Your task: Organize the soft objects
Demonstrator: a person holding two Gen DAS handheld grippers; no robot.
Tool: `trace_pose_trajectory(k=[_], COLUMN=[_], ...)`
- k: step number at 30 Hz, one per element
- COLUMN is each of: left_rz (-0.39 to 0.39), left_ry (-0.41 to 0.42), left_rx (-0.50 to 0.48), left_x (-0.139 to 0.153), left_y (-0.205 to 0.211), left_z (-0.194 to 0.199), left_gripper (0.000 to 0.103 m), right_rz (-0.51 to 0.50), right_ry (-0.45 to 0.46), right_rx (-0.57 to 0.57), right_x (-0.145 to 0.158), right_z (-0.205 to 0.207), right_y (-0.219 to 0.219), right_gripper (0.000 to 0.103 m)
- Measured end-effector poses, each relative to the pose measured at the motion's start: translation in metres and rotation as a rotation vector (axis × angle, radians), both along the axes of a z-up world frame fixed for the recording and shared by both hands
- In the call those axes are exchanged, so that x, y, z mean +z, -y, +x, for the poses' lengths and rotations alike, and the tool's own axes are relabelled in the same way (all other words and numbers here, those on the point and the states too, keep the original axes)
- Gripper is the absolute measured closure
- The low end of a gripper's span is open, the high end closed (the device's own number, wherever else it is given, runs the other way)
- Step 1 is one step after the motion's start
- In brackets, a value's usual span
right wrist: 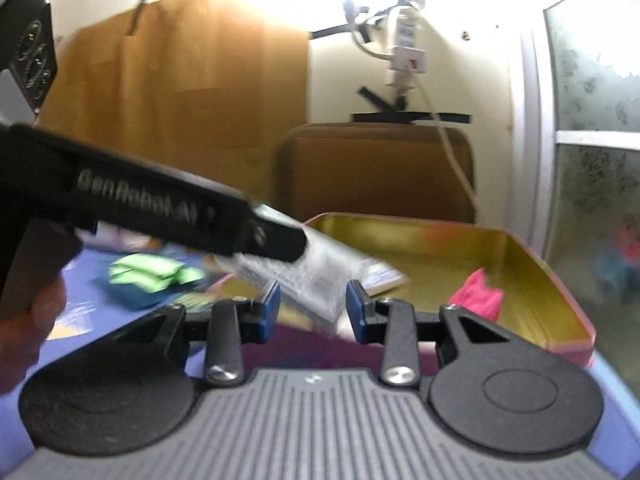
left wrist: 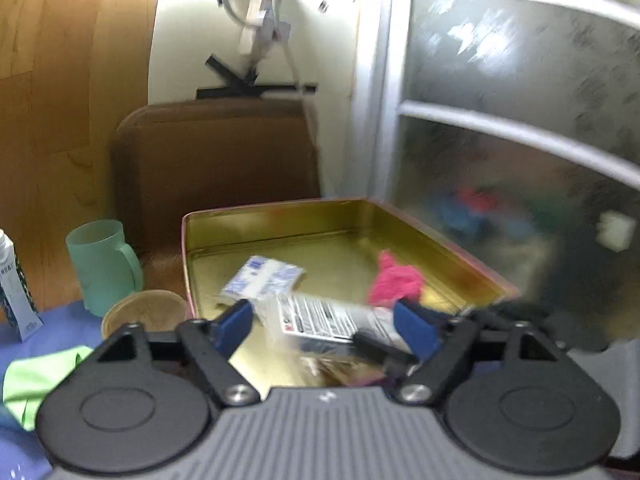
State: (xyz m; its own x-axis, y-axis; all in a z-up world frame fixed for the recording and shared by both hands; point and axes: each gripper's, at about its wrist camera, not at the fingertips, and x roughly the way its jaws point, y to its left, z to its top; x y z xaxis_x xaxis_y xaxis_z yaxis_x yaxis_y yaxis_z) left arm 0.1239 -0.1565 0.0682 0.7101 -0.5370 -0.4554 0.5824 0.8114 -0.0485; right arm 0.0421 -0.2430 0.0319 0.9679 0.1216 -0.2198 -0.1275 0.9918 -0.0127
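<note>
A gold-lined tin box [left wrist: 280,236] stands open on the blue cloth; it also shows in the right wrist view [right wrist: 440,236]. Inside lie a pink soft item [left wrist: 394,278], a blue-and-white tissue pack [left wrist: 260,278] and a clear printed packet [left wrist: 320,316]. My left gripper [left wrist: 324,320] is open over the tin's near edge, its blue pads on either side of the clear packet. In the right wrist view the left gripper's black body [right wrist: 160,208] reaches over the tin above the clear packet [right wrist: 308,272]. My right gripper [right wrist: 312,308] is open and empty before the tin. The pink item [right wrist: 478,294] lies at the right.
A green cloth [left wrist: 40,376] lies on the blue cloth at left, also in the right wrist view [right wrist: 148,274]. A mint mug [left wrist: 104,264], a brown paper cup [left wrist: 144,316] and a tube [left wrist: 16,292] stand left of the tin. A brown chair back [left wrist: 216,160] and frosted glass door [left wrist: 520,140] are behind.
</note>
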Motion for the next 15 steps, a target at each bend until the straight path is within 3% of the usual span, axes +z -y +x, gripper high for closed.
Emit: trace_pose_trajectory(k=[2,4,9,15], left_rz=[0.026,-0.005,-0.047,-0.012], left_ry=[-0.002,-0.012,-0.009,-0.048], left_rx=[0.044,0.054,0.06,0.116], left_x=[-0.005,-0.005,-0.007,-0.011], left_y=[0.009,0.001,-0.025,-0.046], left_z=[0.01,0.007,-0.017,-0.052], left_gripper=[0.025,0.028,0.025,0.021], right_rz=[-0.038,-0.002,0.057,0.149], right_ry=[-0.016,-0.053,0.008,0.015], right_rx=[-0.074,-0.1,-0.089,-0.076], right_x=[-0.003,-0.008,-0.016,-0.023], right_z=[0.022,0.028,-0.004,-0.029], right_y=[0.005,0.014,0.02,0.017], right_gripper=[0.06,0.06,0.06,0.06])
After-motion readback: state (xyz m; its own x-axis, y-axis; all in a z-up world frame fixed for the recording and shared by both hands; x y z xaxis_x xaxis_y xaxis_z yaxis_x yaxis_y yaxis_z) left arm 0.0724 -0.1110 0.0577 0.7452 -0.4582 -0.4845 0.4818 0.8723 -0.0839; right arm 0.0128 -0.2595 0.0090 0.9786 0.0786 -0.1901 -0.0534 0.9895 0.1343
